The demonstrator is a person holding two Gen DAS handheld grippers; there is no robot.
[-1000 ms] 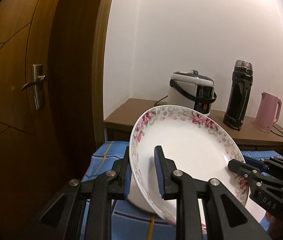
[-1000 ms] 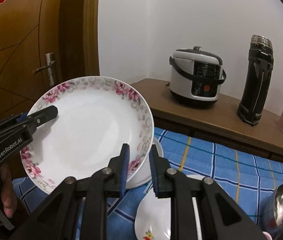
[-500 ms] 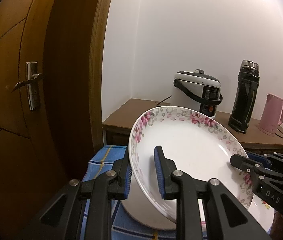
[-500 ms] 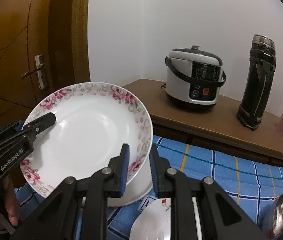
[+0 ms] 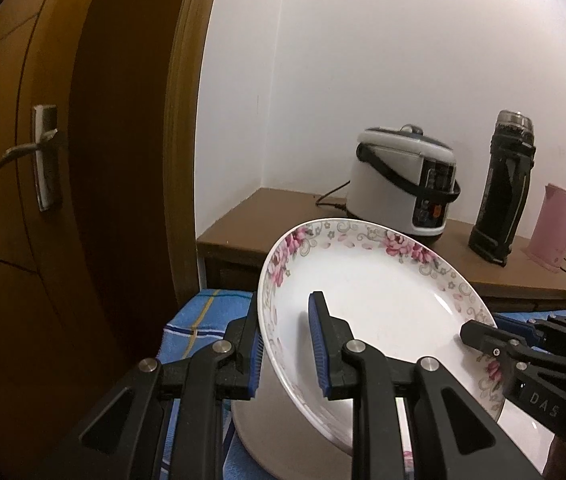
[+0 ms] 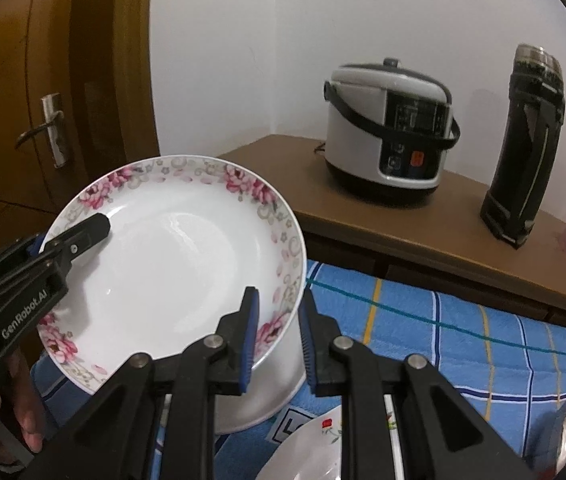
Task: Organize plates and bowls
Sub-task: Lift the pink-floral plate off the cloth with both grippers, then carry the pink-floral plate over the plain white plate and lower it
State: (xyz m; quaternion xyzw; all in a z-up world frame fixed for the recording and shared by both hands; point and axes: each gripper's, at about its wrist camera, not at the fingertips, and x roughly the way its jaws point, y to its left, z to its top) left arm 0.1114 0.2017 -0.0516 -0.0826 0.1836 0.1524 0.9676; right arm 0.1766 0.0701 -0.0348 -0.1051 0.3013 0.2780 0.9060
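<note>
Lower now than a second ago, the floral-rimmed plate (image 6: 171, 264) hangs tilted just above a plain white dish (image 6: 267, 392), perhaps a bowl, on the blue checked cloth (image 6: 463, 320). Left gripper (image 5: 287, 344) and right gripper (image 6: 277, 338) each clamp opposite rim edges.

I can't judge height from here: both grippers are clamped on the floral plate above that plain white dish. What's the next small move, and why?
Probably ease the floral plate straight down onto the plain white dish under it. Left gripper and right gripper pinch opposite rims, the plate hangs tilted above the dish, and nothing shows between them. Level it, then release.
</note>
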